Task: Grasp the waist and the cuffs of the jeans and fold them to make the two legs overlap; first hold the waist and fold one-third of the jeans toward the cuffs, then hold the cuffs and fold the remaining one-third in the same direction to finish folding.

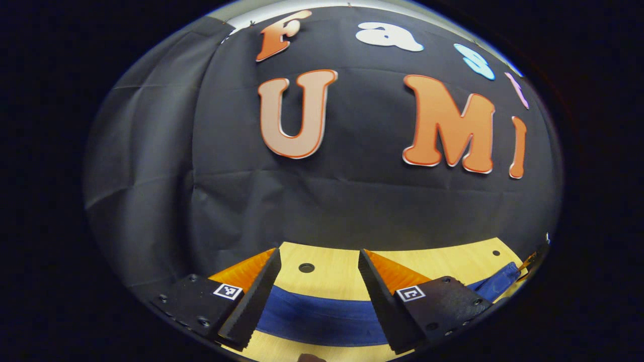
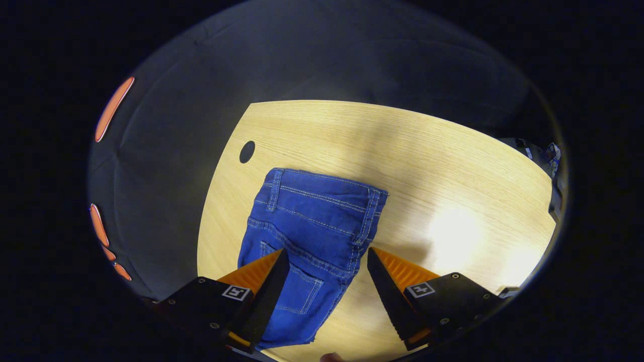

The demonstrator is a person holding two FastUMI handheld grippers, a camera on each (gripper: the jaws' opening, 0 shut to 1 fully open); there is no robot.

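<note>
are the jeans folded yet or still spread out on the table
Partly folded, it seems: the jeans lie flat on the table as one narrow strip, waistband at the far end. Thirds folds: cannot tell.

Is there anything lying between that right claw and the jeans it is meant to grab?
Nothing visible. The right gripper is open above the jeans, which lie flat on the table with the waist end farthest from it. Only bare wood surrounds them.
</note>
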